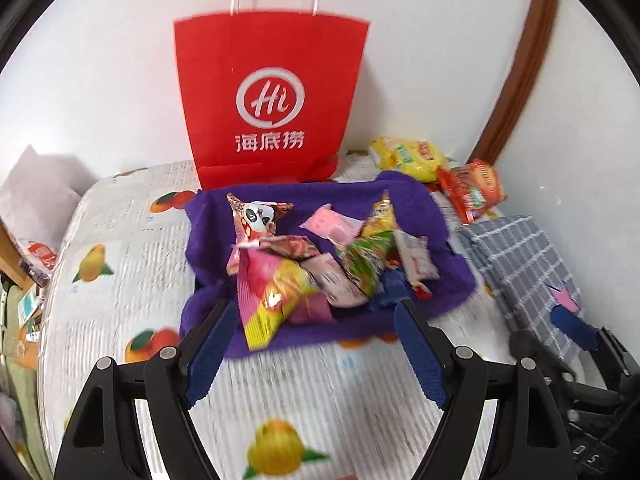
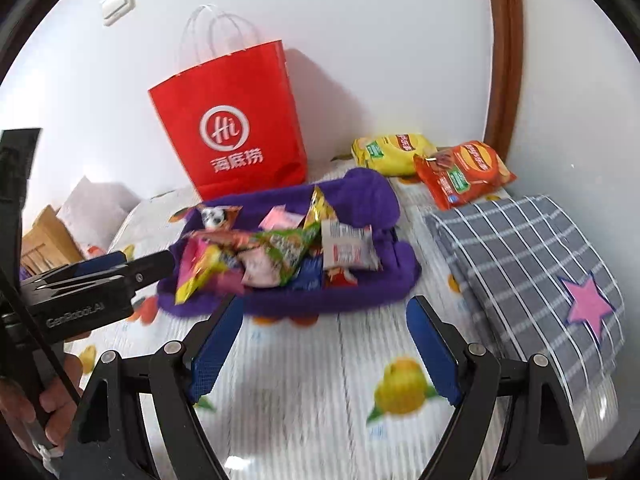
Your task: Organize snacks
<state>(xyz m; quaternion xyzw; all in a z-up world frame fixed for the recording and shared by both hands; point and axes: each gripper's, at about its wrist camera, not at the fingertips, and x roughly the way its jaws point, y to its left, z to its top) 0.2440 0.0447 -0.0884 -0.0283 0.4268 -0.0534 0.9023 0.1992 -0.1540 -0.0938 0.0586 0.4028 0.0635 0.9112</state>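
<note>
A purple fabric basket (image 1: 420, 204) (image 2: 372, 192) sits on the fruit-print table and holds several small snack packs (image 1: 320, 264) (image 2: 276, 256). A yellow chip bag (image 1: 408, 156) (image 2: 392, 152) and a red chip bag (image 1: 472, 188) (image 2: 464, 176) lie behind it at the right. My left gripper (image 1: 316, 340) is open and empty just in front of the basket; it also shows from the side in the right wrist view (image 2: 120, 264). My right gripper (image 2: 324, 340) is open and empty in front of the basket.
A red paper bag (image 1: 272, 96) (image 2: 232, 124) stands against the white wall behind the basket. A grey checked cloth box with a pink star (image 1: 528, 272) (image 2: 532, 268) sits at the right. A brown door frame (image 2: 504, 52) is at the back right.
</note>
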